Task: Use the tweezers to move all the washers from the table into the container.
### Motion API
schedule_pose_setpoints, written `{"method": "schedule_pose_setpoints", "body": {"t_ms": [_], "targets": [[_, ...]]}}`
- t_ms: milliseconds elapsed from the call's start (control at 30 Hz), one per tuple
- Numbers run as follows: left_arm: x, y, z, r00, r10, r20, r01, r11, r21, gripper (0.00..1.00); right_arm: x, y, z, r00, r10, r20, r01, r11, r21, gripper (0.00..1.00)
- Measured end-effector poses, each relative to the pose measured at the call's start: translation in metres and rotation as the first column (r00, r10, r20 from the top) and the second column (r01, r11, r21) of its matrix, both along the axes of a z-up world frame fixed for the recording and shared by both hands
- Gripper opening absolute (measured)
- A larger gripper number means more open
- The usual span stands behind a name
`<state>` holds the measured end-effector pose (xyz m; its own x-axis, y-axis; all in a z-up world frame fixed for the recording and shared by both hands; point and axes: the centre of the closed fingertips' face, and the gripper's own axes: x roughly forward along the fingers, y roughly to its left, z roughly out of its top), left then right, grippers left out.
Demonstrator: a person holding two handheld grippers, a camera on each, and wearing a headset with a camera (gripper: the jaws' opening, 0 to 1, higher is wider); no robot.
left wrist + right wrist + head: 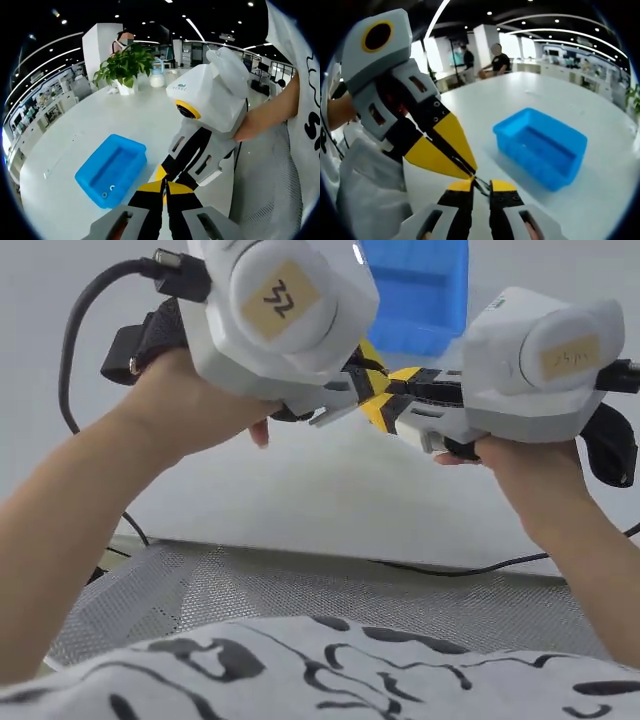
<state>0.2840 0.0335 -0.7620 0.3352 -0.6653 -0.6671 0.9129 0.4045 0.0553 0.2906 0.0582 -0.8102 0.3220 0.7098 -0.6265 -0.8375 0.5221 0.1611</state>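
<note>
Left gripper (pixel 471 173) jaws pinched on thin metal tweezers (pixel 480 184). Right gripper (pixel 482 187) jaws narrowly apart around the tip, can't tell if gripping. Blue plastic container (pixel 536 169) on white table (pixel 520 100), two small washers (pixel 112 188) inside.

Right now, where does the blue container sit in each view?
Head view: container at top centre, cut by the top edge.
Left gripper view: container at lower left.
Right gripper view: container right of centre.
Shared landmark: the white table it stands on.
</note>
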Motion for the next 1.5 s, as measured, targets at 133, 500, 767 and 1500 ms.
{"method": "schedule_pose_setpoints", "body": {"t_ms": [133, 500, 767, 1500], "targets": [[0.001, 0.000, 0.000, 1.000, -0.001, 0.003, 0.001, 1.000, 0.003, 0.00, 0.000, 0.000, -0.001, 0.999, 0.016, 0.040, -0.015, 0.999, -0.033, 0.06], [-0.001, -0.005, 0.007, 0.998, -0.037, 0.047, 0.035, 0.998, 0.044, 0.00, 0.000, 0.001, 0.006, 0.995, 0.046, 0.091, -0.038, 0.995, -0.090, 0.04], [0.006, -0.002, 0.024, 0.995, -0.042, 0.086, 0.039, 0.998, 0.045, 0.00, 0.008, 0.002, 0.024, 0.985, 0.058, 0.161, -0.040, 0.993, -0.111, 0.03], [0.046, -0.002, 0.057, 0.971, 0.037, 0.235, -0.033, 0.999, -0.021, 0.00, 0.057, 0.003, 0.061, 0.964, 0.005, 0.266, 0.013, 0.998, -0.069, 0.03]]}}
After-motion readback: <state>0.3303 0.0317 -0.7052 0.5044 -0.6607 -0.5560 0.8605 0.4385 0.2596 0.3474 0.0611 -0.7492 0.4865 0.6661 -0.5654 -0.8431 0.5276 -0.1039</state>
